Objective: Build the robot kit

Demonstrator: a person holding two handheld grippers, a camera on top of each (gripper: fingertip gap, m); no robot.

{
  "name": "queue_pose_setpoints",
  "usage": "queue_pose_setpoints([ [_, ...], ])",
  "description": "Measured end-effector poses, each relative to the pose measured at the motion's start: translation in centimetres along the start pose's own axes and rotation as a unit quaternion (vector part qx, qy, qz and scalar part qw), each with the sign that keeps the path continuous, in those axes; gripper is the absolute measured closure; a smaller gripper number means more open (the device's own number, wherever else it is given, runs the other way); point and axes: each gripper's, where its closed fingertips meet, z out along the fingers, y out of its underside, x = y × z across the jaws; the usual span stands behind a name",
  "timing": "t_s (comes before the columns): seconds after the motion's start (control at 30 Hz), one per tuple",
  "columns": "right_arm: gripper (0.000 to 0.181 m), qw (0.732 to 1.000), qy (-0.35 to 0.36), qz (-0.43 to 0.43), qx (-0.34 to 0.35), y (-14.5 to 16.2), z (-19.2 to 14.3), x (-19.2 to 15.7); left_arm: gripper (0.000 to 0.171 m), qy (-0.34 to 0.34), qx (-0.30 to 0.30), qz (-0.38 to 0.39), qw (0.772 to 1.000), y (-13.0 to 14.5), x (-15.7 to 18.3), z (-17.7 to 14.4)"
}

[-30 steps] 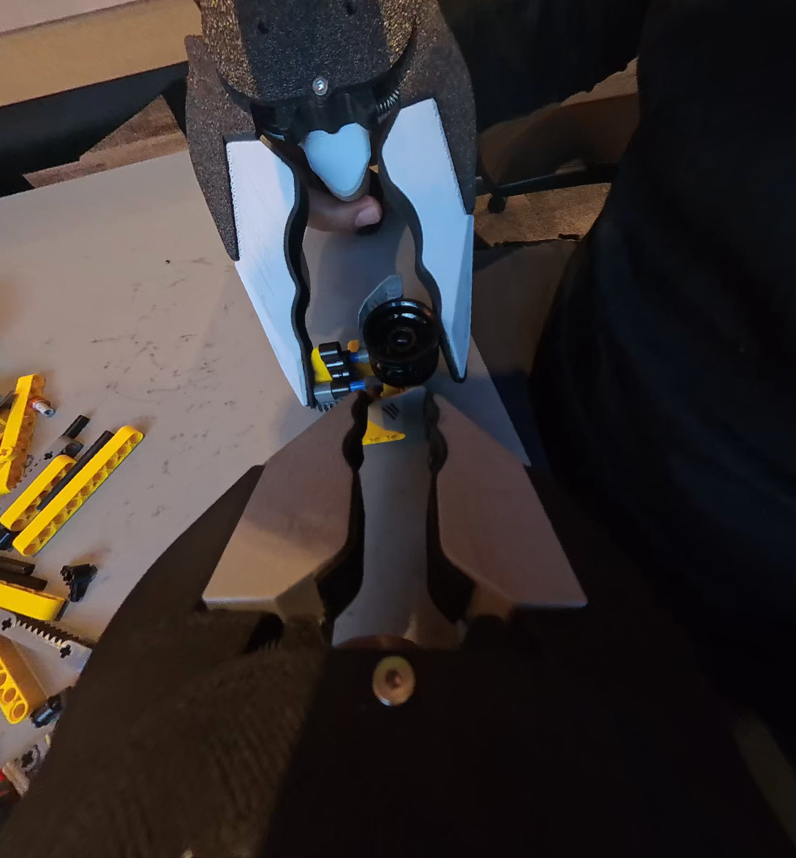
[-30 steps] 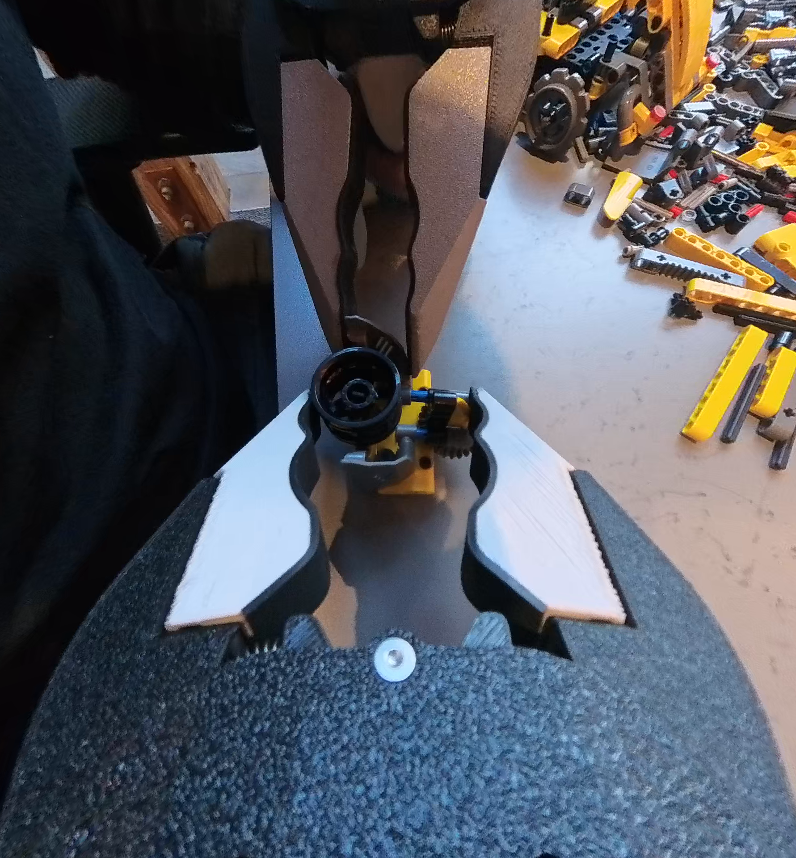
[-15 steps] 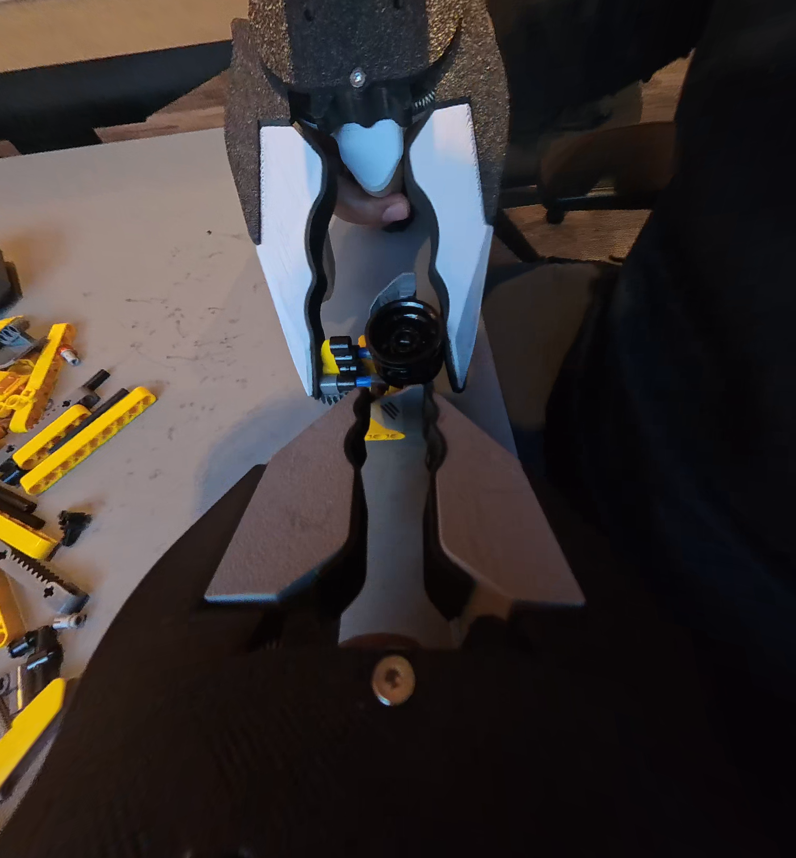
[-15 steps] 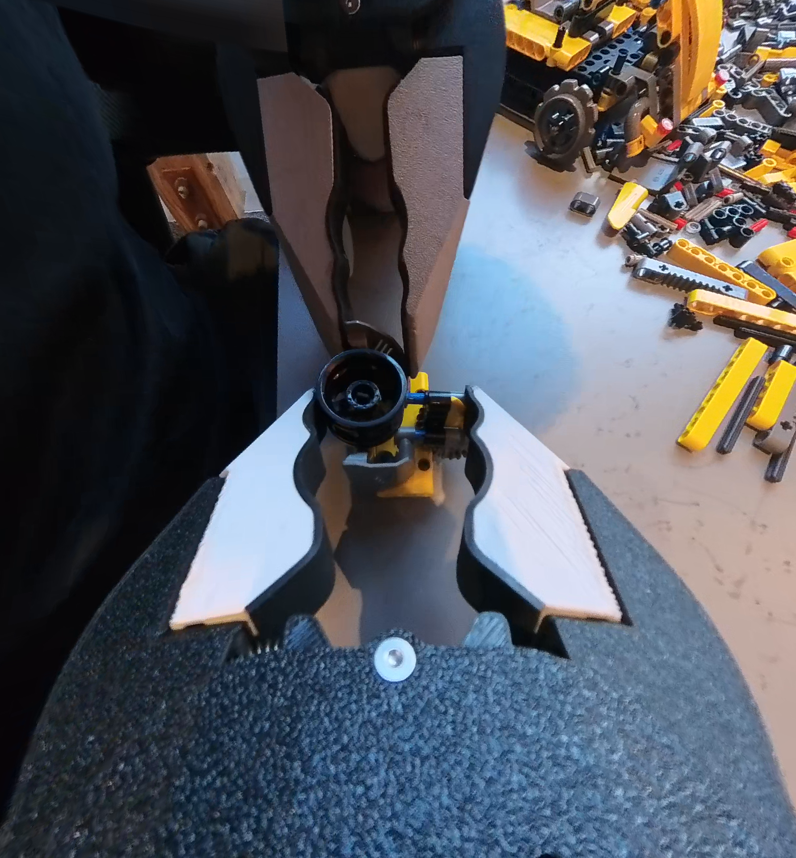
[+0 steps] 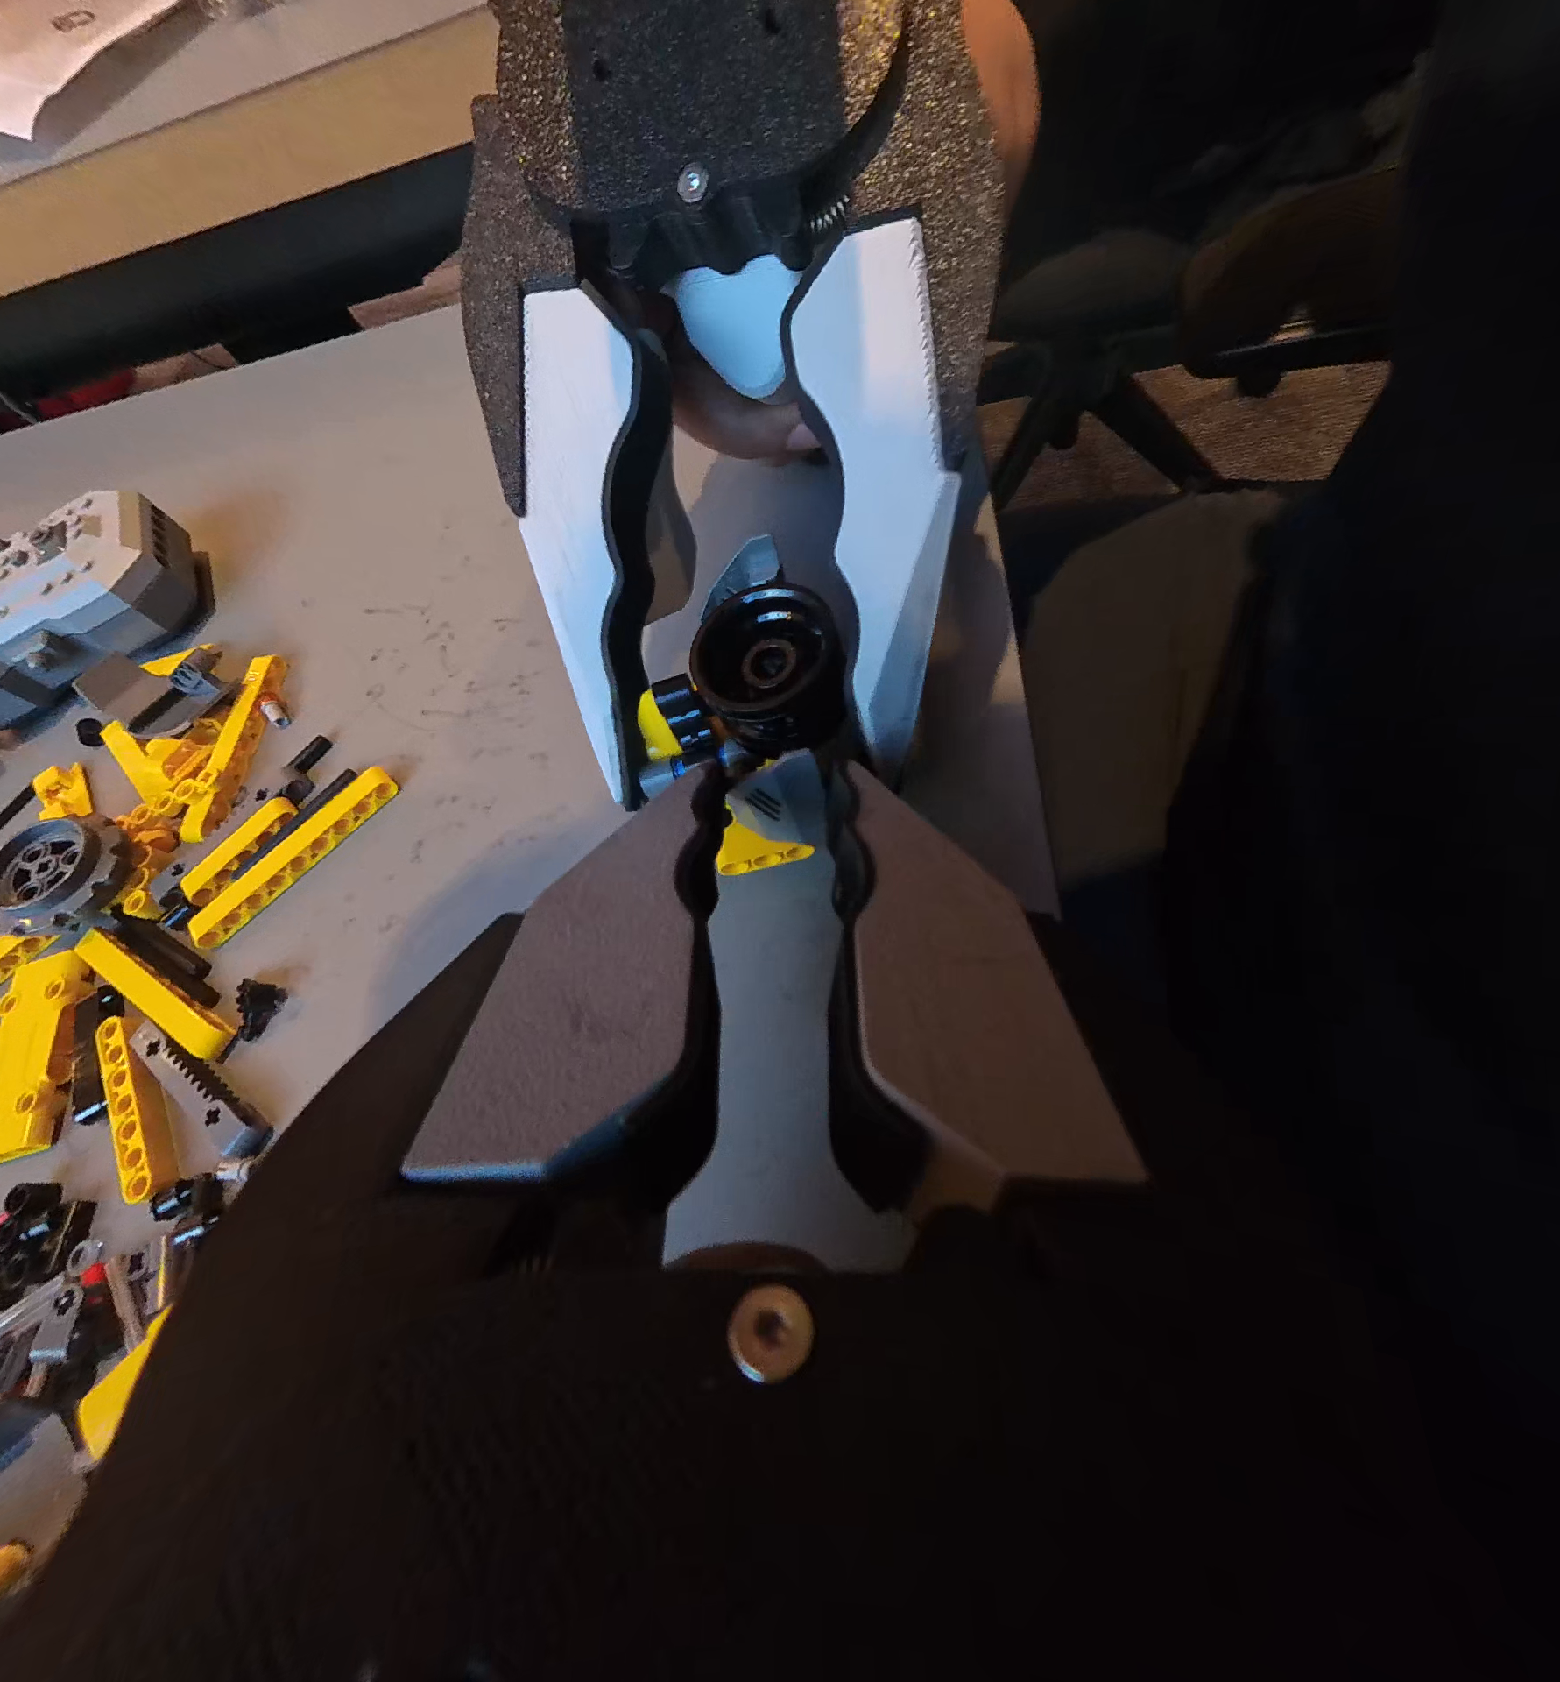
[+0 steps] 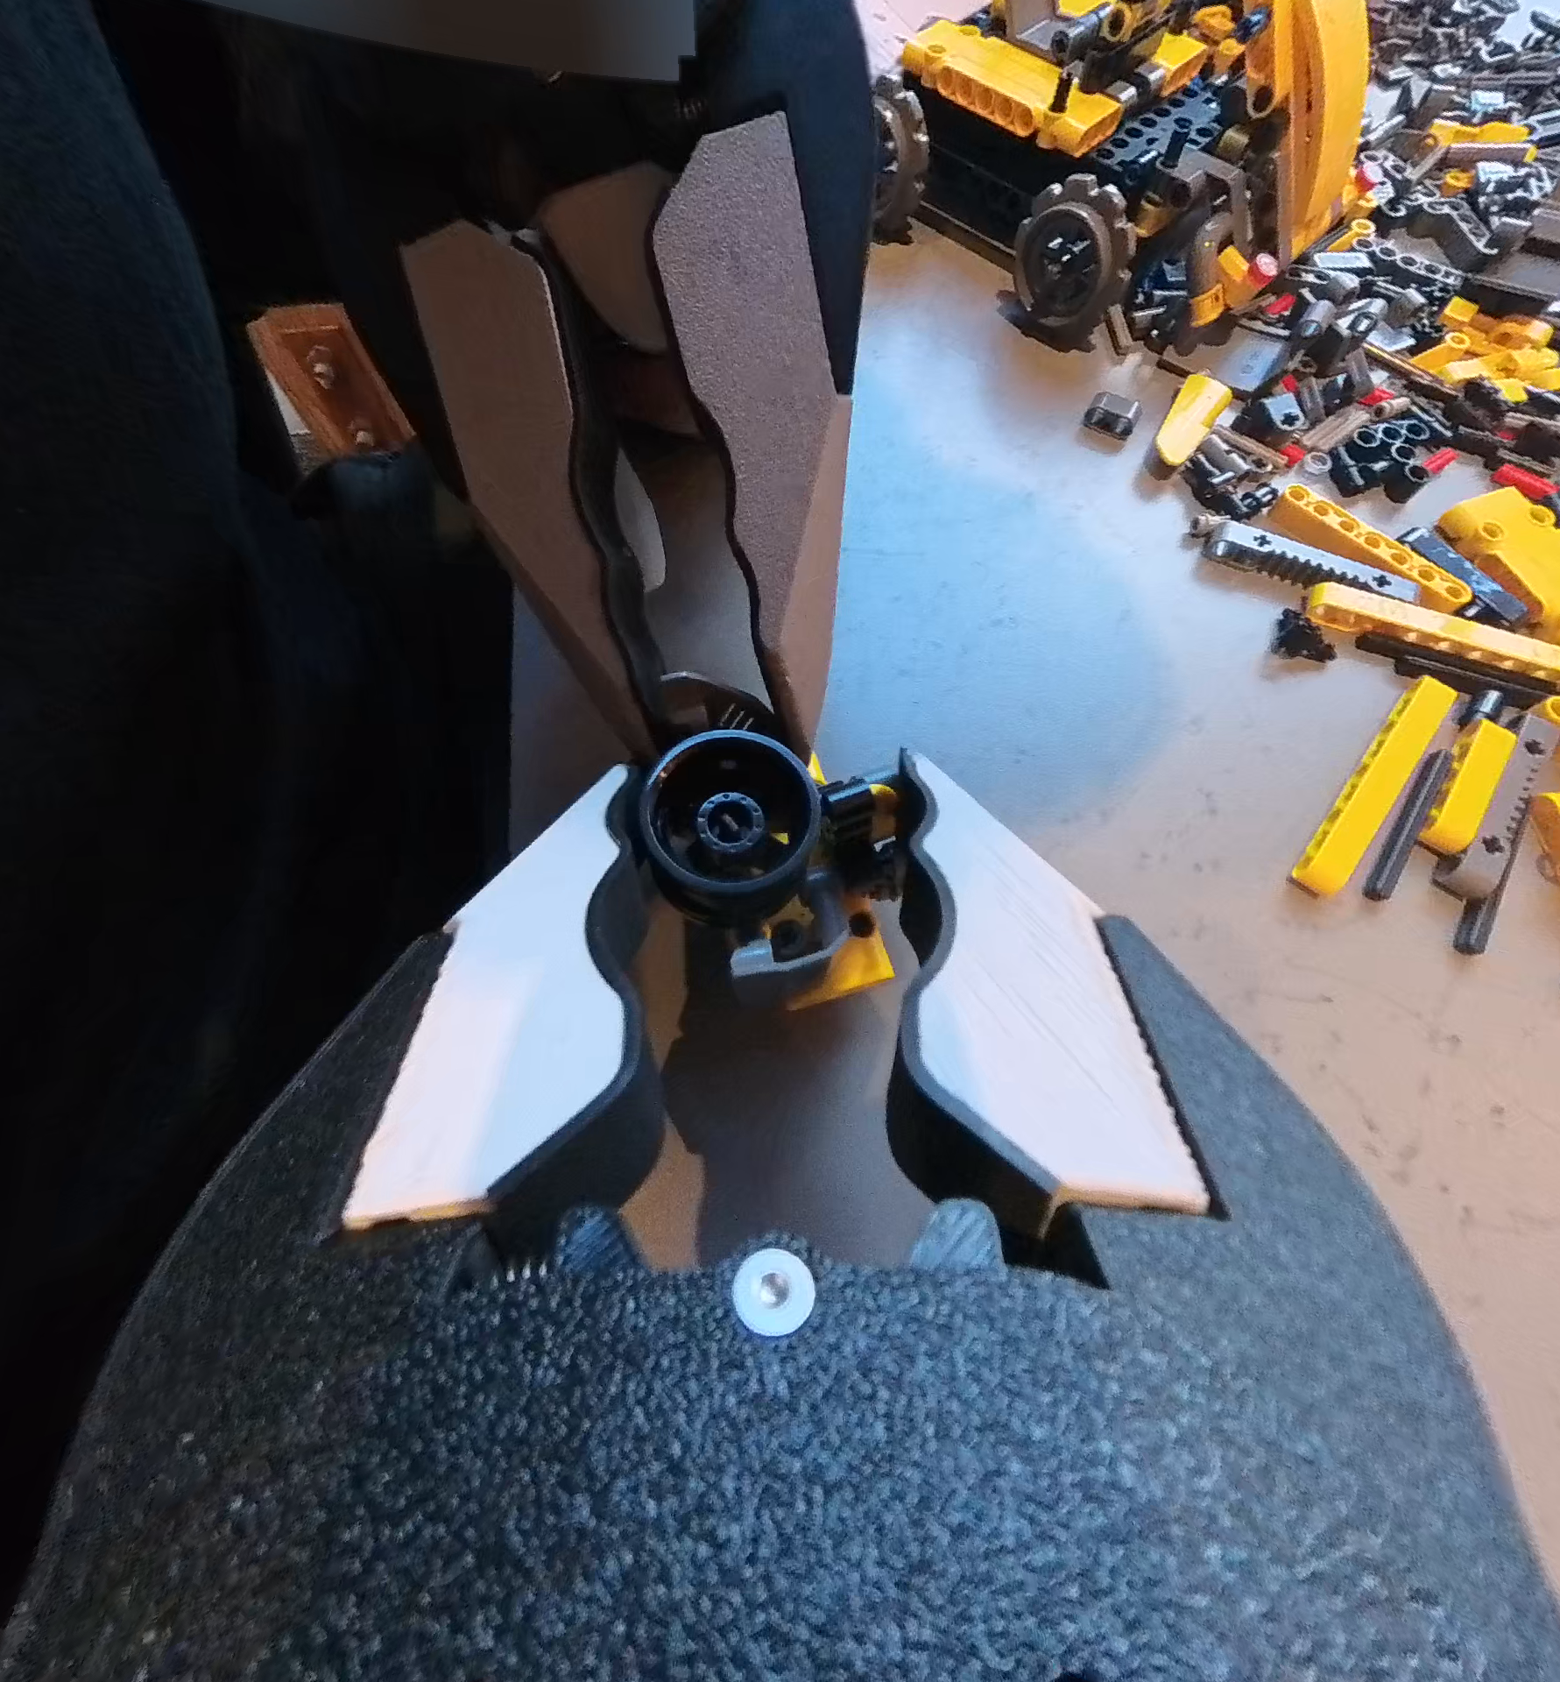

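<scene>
A small brick assembly (image 6: 812, 901) of a black wheel hub (image 6: 726, 824), black gears and yellow and grey parts hangs between both grippers above the table's near edge. My right gripper (image 6: 771, 792), with white fingers, is shut on it, one finger on the hub and the other on the gears. My left gripper (image 5: 771, 792), with brown fingers, meets it tip to tip and is shut on the assembly's grey curved panel (image 5: 771, 801). The hub (image 5: 762, 664) faces the left wrist camera. The right gripper (image 5: 758, 755) comes in from the top there. The left gripper (image 6: 726, 728) comes in from the top in the right wrist view.
Loose yellow beams, black pins and a toothed wheel (image 5: 212, 865) lie on the pale table (image 5: 394, 546) beside a grey block (image 5: 57, 619). A partly built yellow vehicle (image 6: 1167, 136) and more loose parts (image 6: 1440, 637) fill the far right. A person's dark clothing (image 6: 121, 637) borders the table edge. Only a small space, under 4 cm, lies between the two pairs of fingers. The toothed wheel (image 5: 212, 865) is about equally far from each gripper, around 15 cm. Seen from the right wrist view (image 6: 1488, 761) as well.
Both grippers have kept their hold and swung together, bringing more of the table and parts pile into view. The assembly has tilted a little in the right wrist view.
</scene>
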Motion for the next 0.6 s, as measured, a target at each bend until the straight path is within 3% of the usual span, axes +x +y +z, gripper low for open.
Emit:
queue_pose_setpoints([
  [0.13,0.126,1.0,0.019,0.014,-0.001,0.0,0.0,0.6,0.152,-0.042,-0.006,0.012,0.999,0.1,-0.6,0.0],
  [0.27,0.123,1.0,0.003,0.002,0.001,0.0,-0.1,-0.1,0.152,-0.022,0.002,0.029,0.999,-0.1,0.1,0.0],
  [0.4,0.107,1.0,-0.026,-0.001,-0.001,0.3,-0.9,-0.2,0.151,-0.016,0.006,0.049,0.999,-0.1,0.3,0.1],
  [0.6,0.12,1.0,-0.016,-0.018,-0.003,0.6,-1.9,-0.1,0.151,-0.011,0.005,0.039,0.999,-0.1,0.0,0.1],
])
